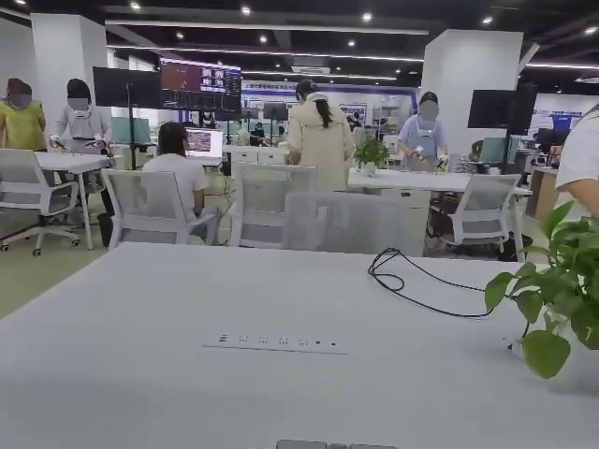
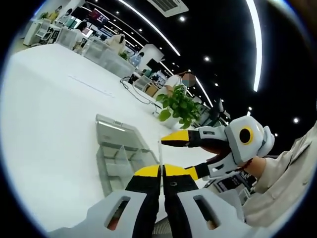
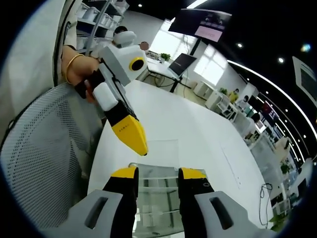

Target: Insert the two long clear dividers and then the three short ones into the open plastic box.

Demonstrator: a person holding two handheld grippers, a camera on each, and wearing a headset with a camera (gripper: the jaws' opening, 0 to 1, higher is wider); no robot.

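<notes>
In the left gripper view my left gripper [image 2: 161,171] is shut on a thin clear divider [image 2: 160,151], seen edge-on and standing upright just above the open clear plastic box [image 2: 116,148]. Some dividers stand inside the box. My right gripper [image 2: 178,156] comes in from the right with its jaws apart, close beside the divider. In the right gripper view my right gripper [image 3: 158,173] is open over the box [image 3: 153,196]. The left gripper [image 3: 138,146] reaches in from the left, holding the clear divider [image 3: 163,151] over the box's far edge.
The grey-white table [image 1: 140,374] has a flush socket strip [image 1: 276,341], a black cable [image 1: 412,281] and a potted plant [image 1: 552,290] at the right. Mesh chairs [image 1: 150,206] and several people stand beyond the far edge. A mesh chair [image 3: 39,163] is close on my side.
</notes>
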